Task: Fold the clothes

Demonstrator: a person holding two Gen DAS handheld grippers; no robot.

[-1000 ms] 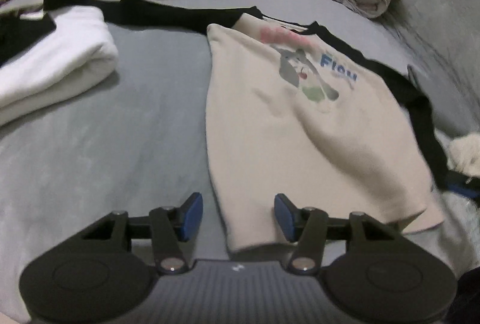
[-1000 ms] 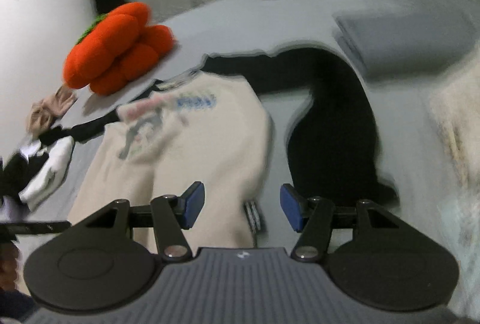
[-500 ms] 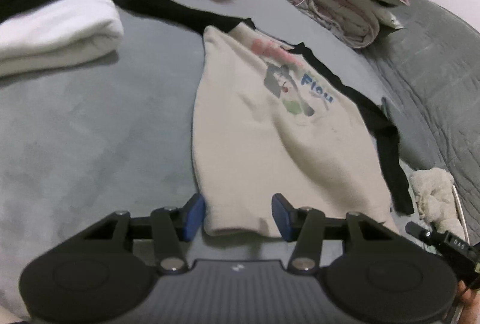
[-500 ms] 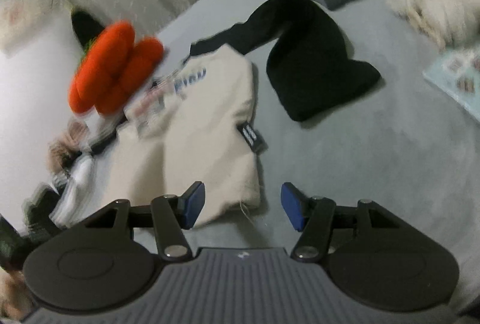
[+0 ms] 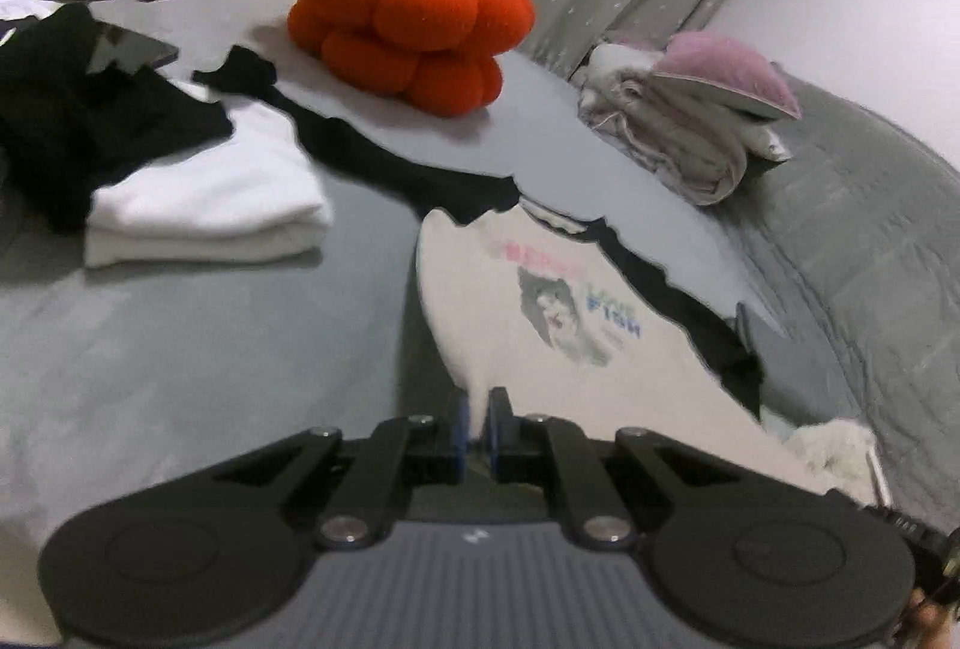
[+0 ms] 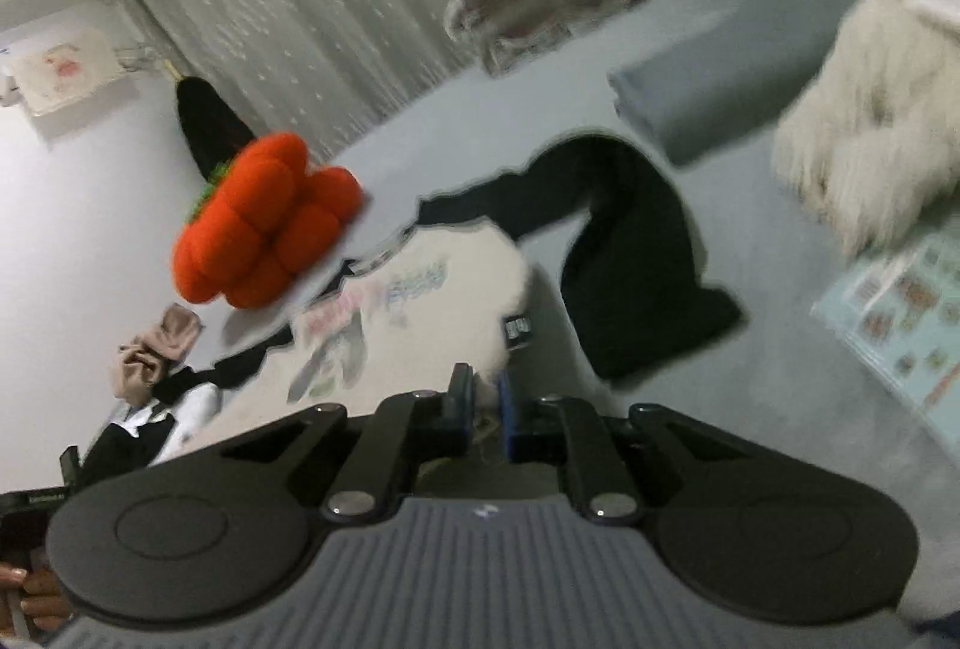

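Observation:
A cream sweatshirt (image 5: pixel 540 325) with black sleeves and a cat print lies spread on the grey bed. It also shows in the right wrist view (image 6: pixel 420 313). My left gripper (image 5: pixel 477 418) is shut on the hem's left corner. My right gripper (image 6: pixel 485 403) is shut on the hem's right corner, near a small black label (image 6: pixel 517 329). One black sleeve (image 6: pixel 636 253) lies bent to the right of the body. The other black sleeve (image 5: pixel 384 156) runs back toward the pumpkin.
An orange pumpkin cushion (image 5: pixel 408 12) sits at the back. A folded white garment (image 5: pixel 204 205) with black cloth (image 5: pixel 90 108) lies left. Folded bedding with a pink pillow (image 5: pixel 702 120) sits right. A fluffy white item (image 6: pixel 870 120), a folded grey cloth (image 6: pixel 690 108) and a printed sheet (image 6: pixel 900 313) lie right.
Both grippers were open at the hem; now both have shut on the hem's corners and lifted, so the views tilt up toward the back of the bed.

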